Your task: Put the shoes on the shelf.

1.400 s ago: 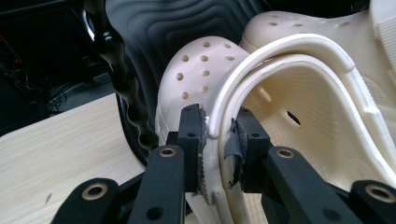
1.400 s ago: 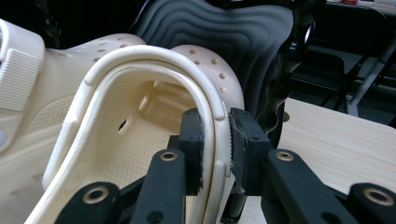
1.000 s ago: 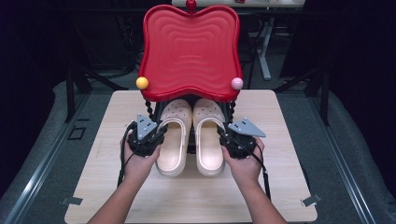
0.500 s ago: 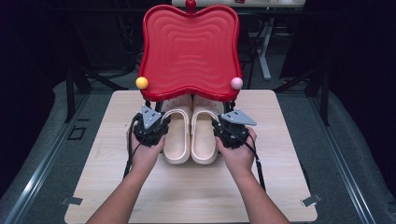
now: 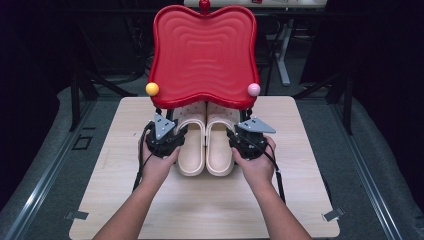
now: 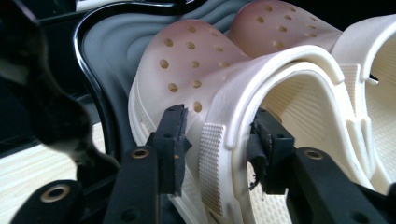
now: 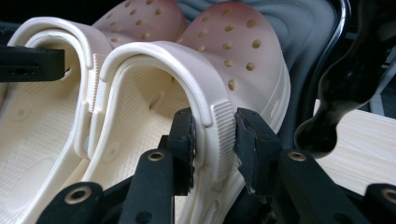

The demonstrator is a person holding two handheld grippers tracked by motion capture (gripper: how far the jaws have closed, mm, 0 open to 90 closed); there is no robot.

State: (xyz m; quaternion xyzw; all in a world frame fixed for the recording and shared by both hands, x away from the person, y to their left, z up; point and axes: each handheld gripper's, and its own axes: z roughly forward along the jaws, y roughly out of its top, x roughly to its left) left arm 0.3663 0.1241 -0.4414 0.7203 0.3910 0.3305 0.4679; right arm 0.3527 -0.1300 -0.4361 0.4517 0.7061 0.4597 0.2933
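A: Cream rubber, that is what both grippers are working on: two clogs side by side at the middle of the wooden table point(image 5: 300, 200), toes tucked under the red tray point(image 5: 204, 52) on its stand at twelve o'clock. In the high view the left gripper point(image 5: 176, 134) sits at nine o'clock of the left clog point(image 5: 191, 145), and the right gripper point(image 5: 239, 136) at three o'clock of the right clog point(image 5: 220, 147). Both forearms come up from six o'clock, hands low behind the grippers, jaws pointing toward the tray.

B: And are they gripping or letting go?

A: Letting go, I judge. In the left gripper view the jaws of the left gripper point(image 6: 217, 140) have just been opening; they straddle the outer wall of the left clog point(image 6: 196, 79), with a gap showing at each pad. In the right gripper view the right gripper point(image 7: 214, 135) has also been opening, jaws either side of the ribbed edge of the right clog point(image 7: 224, 51), very close; I cannot tell whether the pads are fully clear.

B: So how should the release go?

A: Spread wider, then draw straight back toward six o'clock, level, so neither pad drags a shoe out from under the tray.
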